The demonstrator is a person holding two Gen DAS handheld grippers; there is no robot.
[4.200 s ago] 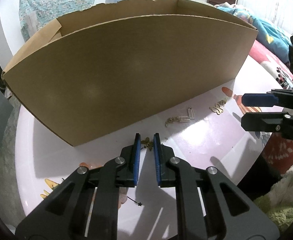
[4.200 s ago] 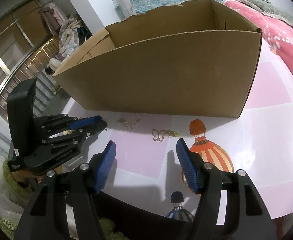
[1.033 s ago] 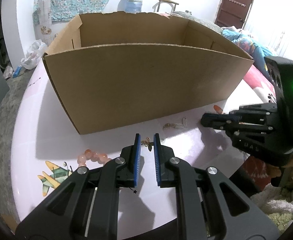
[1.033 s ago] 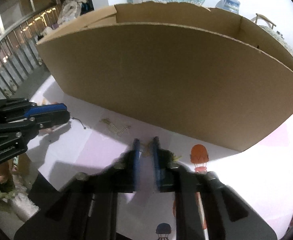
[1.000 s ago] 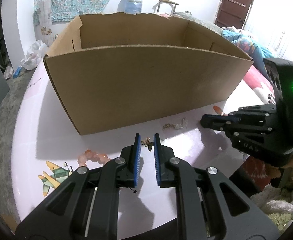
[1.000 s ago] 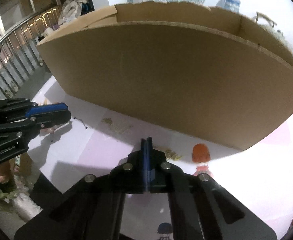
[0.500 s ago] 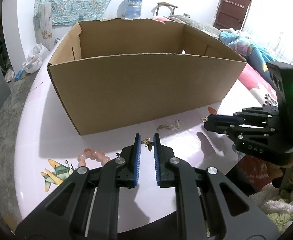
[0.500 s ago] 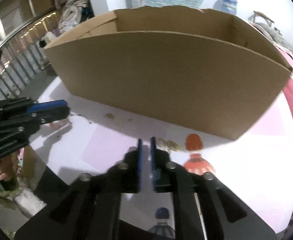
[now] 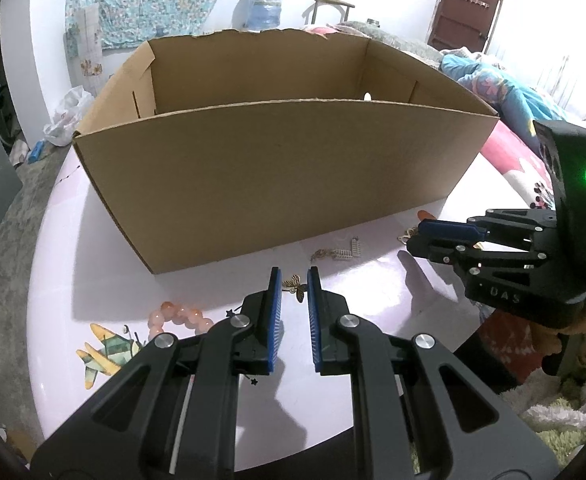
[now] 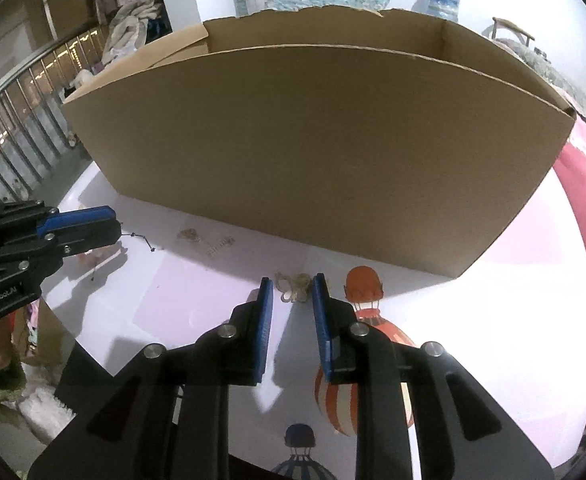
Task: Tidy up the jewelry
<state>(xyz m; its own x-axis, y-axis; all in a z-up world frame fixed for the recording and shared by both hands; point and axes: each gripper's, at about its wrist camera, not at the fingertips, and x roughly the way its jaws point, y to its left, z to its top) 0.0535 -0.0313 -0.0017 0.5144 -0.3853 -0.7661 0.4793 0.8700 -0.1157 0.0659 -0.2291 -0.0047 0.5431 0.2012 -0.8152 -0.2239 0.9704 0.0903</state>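
My left gripper (image 9: pixel 293 276) is shut on a thin chain with a small gold butterfly (image 9: pixel 296 287) that shows between its blue pads. From the right wrist view, the chain's black stars (image 10: pixel 143 240) trail off the left gripper (image 10: pixel 115 226) toward the table. My right gripper (image 10: pixel 292 284) has its jaws slightly apart. A second gold butterfly piece (image 10: pixel 293 291) lies on the table between its fingertips, and I cannot tell whether the pads touch it. The open cardboard box (image 9: pixel 277 184) stands just behind both grippers.
A pink bead bracelet (image 9: pixel 177 318) lies to the left of my left gripper. A small silver and gold piece (image 9: pixel 341 254) rests near the box front. The round table's cloth (image 10: pixel 533 280) has printed balloons, and its edge runs just below both grippers. A hand (image 9: pixel 573 336) holds the right gripper.
The right jaws went from fully shut to slightly apart, and the gold butterfly piece now sits between their tips instead of to their right. The left gripper kept its hold.
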